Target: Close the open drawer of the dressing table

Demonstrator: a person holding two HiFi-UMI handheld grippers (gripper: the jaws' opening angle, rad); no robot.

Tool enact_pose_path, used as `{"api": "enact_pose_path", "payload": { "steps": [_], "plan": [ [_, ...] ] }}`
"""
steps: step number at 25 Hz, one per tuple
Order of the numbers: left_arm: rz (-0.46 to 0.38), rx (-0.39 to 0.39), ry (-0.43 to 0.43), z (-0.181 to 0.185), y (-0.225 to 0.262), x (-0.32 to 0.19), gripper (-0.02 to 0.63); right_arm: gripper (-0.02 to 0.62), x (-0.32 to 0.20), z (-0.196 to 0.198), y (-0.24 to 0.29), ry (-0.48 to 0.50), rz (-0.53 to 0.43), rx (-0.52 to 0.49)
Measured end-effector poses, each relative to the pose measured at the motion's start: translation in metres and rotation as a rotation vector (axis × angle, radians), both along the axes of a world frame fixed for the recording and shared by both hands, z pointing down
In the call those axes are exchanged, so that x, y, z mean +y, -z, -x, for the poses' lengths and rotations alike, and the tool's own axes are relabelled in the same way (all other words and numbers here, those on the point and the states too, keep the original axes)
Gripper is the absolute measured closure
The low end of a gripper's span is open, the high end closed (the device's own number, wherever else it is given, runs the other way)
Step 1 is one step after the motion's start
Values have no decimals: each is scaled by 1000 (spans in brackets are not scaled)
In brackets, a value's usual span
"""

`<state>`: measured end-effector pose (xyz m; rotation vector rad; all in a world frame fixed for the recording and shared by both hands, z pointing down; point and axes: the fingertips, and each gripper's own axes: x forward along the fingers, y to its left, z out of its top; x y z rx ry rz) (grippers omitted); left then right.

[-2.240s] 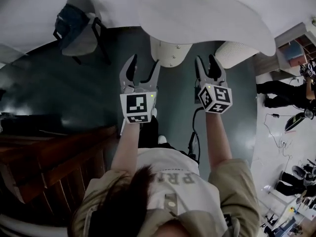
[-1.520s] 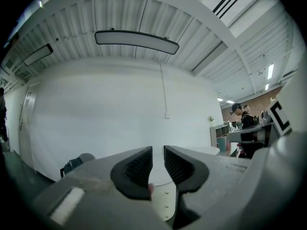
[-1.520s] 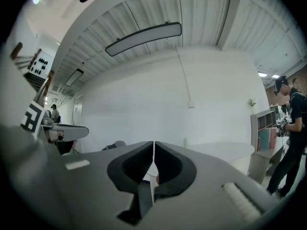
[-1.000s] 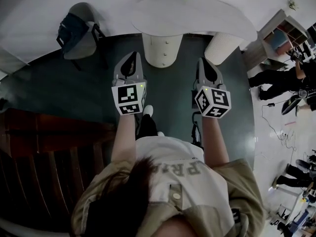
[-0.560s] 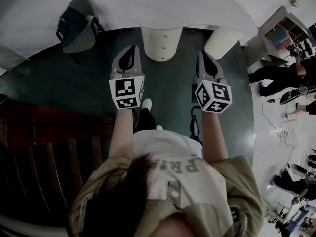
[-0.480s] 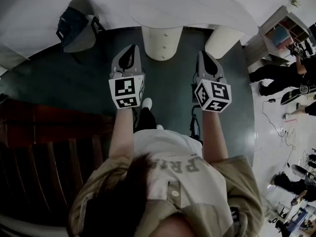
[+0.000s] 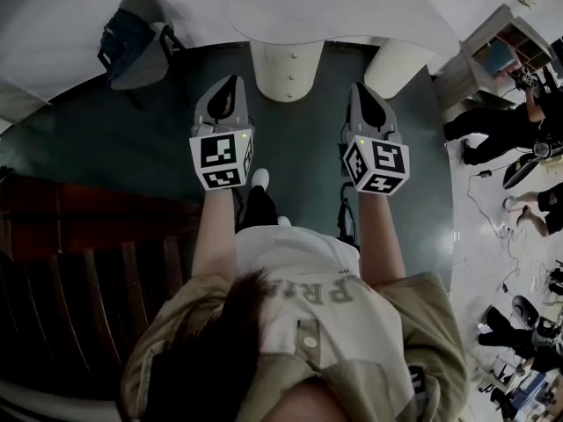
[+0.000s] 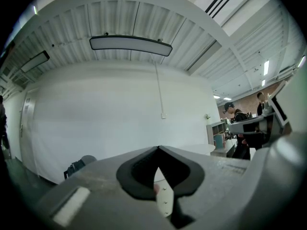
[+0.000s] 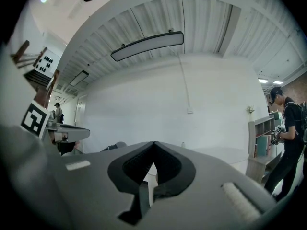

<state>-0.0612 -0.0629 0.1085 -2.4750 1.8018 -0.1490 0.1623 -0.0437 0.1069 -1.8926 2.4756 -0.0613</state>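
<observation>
The person holds two tools, one in each hand. The left tool (image 7: pixel 230 82) and the right tool (image 7: pixel 359 89) both point level toward the one white bench (image 7: pixel 387 11). Each tool has its two jaws pressed tight together, and neither has hold of anything. Each tool carries one cube with black and white squares on it.

Under the bench top stands one white drawer stand (image 7: pixel 288 64). It has three small knobs (image 7: pixel 289 62) in a row down its front. The stand is ahead of the tools, between the two of them, and well apart from both. From here nobody can tell if a drawer is pulled out.

Just beside the stand, on the right, is one ribbed white round block (image 7: pixel 398 67). At the far left stands one grey chair (image 7: pixel 145 69) with one dark bag (image 7: pixel 123 33) on it. Both tools hang over the dark floor (image 7: pixel 106 148). One dark wooden frame (image 7: pixel 79 262) stands at the person's left.
</observation>
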Motion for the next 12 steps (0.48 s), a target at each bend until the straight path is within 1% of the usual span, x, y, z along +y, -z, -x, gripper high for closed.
{"api": "enact_pose_path", "payload": {
  "steps": [12],
  "plan": [
    [-1,-26,-8,-1,0,-2,598,594,1,2,-2,8,12,22]
  ]
}}
